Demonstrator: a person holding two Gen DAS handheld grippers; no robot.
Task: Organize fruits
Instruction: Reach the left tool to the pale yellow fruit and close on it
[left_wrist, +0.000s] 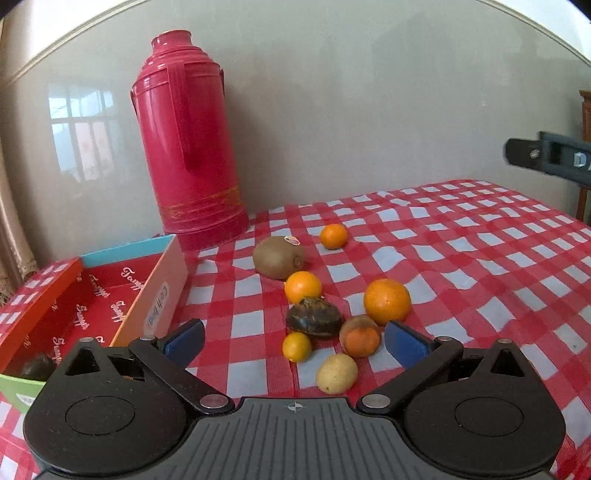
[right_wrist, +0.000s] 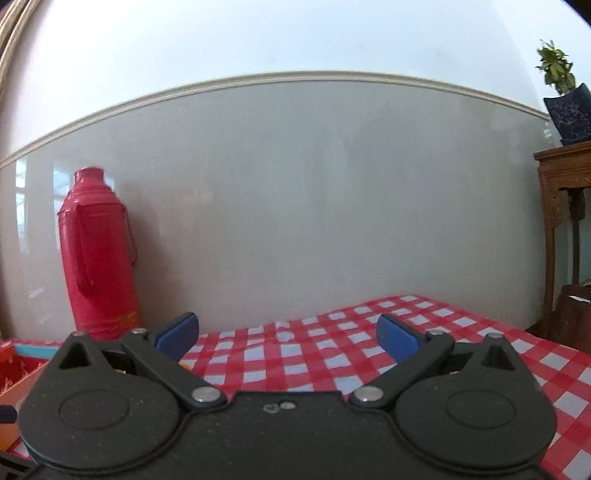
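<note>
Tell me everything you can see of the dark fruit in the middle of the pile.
The dark fruit is a squat, rounded, brown-black piece with a wrinkled, rough top and a duller glossy side. It lies on the checked cloth, close against the small orange behind it and near the half-brown orange fruit. The left tool is open, not holding it.

You are in a home dining corner: a red checked cloth covers the table, a red thermos stands by the wall, and a potted plant tops a carved wooden stand.
</note>
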